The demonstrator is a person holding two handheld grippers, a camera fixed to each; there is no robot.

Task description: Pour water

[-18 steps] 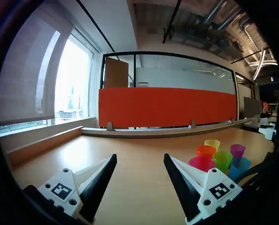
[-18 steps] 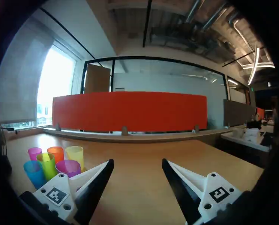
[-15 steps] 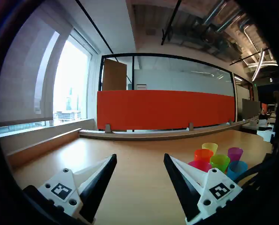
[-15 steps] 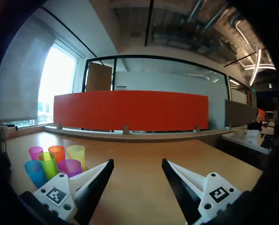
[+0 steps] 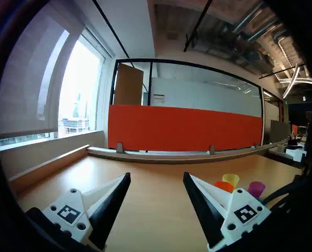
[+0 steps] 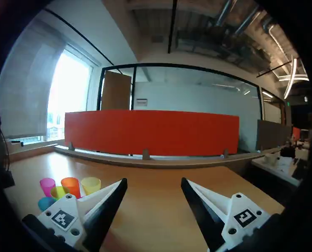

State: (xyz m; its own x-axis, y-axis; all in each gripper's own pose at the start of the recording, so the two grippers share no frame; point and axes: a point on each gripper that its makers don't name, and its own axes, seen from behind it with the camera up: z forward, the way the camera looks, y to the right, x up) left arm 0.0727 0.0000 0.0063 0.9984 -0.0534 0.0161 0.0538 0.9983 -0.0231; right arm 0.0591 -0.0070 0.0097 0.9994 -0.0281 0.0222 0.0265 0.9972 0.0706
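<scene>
The coloured cups (image 6: 70,185) stand in a tight cluster on the wooden table (image 6: 156,218), left of the right gripper (image 6: 153,180) and just behind its left finger. That finger's white body covers their lower parts. Purple, orange and yellow rims show clearly, while a green and a blue one appear only as slivers. Whether any holds water cannot be made out. Seen from the left gripper (image 5: 156,176), the cluster sits to the right, behind its right finger, and only the tops of an orange cup (image 5: 220,185), a yellow cup (image 5: 230,179) and a purple cup (image 5: 256,188) peek over it. Both grippers have their fingers spread wide, with nothing but bare tabletop in the gap. Ahead of both sets of fingertips the table runs open to a low ledge (image 5: 164,157) carrying an orange partition (image 5: 185,128). A bright window (image 5: 76,105) lies far to the left. A black cable (image 5: 282,192) curves past the outer side of the left gripper's right finger and is cut off at the edge.
</scene>
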